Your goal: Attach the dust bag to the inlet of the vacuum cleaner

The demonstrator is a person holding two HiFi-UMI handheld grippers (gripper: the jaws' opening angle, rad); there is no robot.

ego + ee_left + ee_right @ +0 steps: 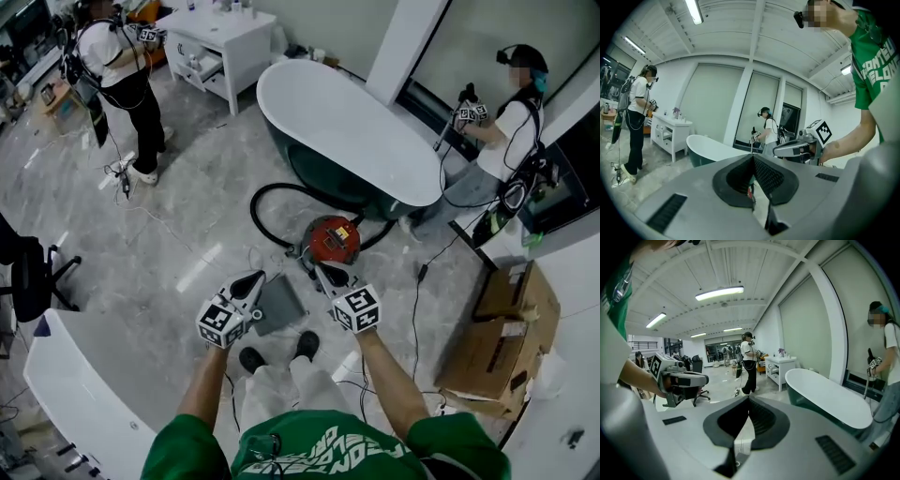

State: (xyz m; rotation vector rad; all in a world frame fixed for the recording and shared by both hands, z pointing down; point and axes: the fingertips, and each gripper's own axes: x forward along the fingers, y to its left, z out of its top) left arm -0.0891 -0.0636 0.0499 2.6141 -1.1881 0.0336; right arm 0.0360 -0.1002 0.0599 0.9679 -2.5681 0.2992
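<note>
Ahead of me stands one long white bathtub with a dark green outer shell (347,122), and a looping black hose (267,199) lies on the grey marble floor (187,206) in front of it. Two other people are in the room: one by the white drawer cabinet (220,42) at far left, one at the tub's right end. A stack of brown cardboard boxes (502,337) sits to my right, a curved white counter (84,375) to my lower left, and loose cables trail across the floor. The single round red vacuum cleaner (335,239) rests on the floor just beyond the right gripper (323,272), between it and the tub. One flat grey rectangular dust bag (278,305) lies low between my two grippers, just right of the left gripper (255,277); I cannot tell whether it touches it. Both grippers have their jaws pressed together at the tips, with nothing between them.
</note>
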